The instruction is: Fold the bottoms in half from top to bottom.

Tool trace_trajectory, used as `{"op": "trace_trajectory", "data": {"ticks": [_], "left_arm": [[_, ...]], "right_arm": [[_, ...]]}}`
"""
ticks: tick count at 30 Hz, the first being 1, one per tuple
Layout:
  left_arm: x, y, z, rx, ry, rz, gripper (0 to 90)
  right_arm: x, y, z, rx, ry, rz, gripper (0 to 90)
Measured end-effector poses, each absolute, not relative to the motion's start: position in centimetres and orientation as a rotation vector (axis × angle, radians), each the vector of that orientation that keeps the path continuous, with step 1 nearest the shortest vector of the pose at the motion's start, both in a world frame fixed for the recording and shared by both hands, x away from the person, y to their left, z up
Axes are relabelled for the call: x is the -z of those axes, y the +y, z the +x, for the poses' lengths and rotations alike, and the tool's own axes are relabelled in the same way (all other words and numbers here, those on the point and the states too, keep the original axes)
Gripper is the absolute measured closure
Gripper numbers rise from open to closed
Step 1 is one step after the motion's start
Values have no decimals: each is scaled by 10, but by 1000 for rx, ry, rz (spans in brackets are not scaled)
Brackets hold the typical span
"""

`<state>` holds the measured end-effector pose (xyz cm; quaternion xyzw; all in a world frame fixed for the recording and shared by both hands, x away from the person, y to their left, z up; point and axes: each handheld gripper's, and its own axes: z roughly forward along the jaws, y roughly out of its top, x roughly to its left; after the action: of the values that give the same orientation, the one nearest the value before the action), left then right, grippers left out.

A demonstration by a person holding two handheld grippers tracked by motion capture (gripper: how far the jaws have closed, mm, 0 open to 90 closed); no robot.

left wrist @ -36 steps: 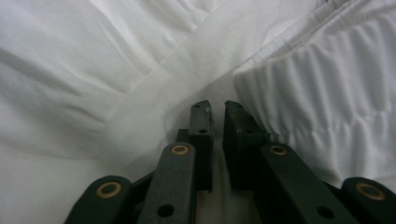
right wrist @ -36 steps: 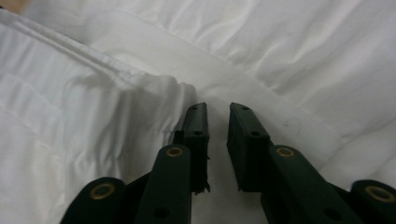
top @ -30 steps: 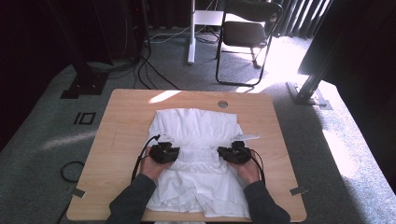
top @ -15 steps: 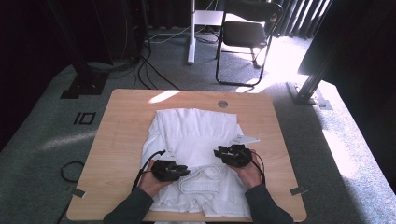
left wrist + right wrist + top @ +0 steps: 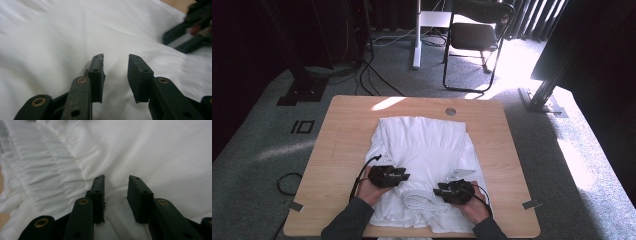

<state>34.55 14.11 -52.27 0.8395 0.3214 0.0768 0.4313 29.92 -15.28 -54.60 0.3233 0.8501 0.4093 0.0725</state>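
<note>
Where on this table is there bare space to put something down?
Bare wood lies on the table left of the white garment, in a strip right of it, and along the far edge around the small round cap. The near middle is crowded: the left claw and right claw are over the cloth.

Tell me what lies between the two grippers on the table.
In the high view, between the left gripper and the right gripper lies only the white garment, with a rolled fold of its cloth bunched there; both grippers' jaws have just been opening, nothing between them.
</note>
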Motion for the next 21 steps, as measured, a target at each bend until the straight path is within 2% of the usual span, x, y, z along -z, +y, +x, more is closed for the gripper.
{"op": "trace_trajectory", "data": {"ticks": [2, 3, 5, 7, 8, 12, 14, 17, 21], "left_arm": [[520, 142, 354, -216, 821, 2077, 658], [516, 143, 366, -258, 847, 2056, 645], [513, 143, 374, -272, 863, 2046, 636], [508, 140, 398, -313, 897, 2029, 623], [508, 140, 398, -313, 897, 2029, 622], [511, 133, 429, -348, 940, 2041, 607], [514, 132, 435, -356, 960, 2042, 604], [535, 134, 451, -327, 1043, 2054, 606], [547, 135, 448, -326, 1041, 2083, 610]], "right_arm": [[543, -153, 302, -1234, 2519, 978, 631], [535, -156, 313, -1240, 2448, 1001, 585], [527, -160, 332, -1255, 2380, 1056, 559], [520, -162, 354, -1253, 2314, 1110, 528], [520, -162, 354, -1253, 2314, 1110, 528], [512, -159, 406, -1183, 2229, 1184, 506], [512, -158, 413, -1173, 2220, 1198, 504], [526, -156, 445, -1088, 2200, 1304, 505], [546, -157, 450, -1030, 2218, 1339, 504]]}}
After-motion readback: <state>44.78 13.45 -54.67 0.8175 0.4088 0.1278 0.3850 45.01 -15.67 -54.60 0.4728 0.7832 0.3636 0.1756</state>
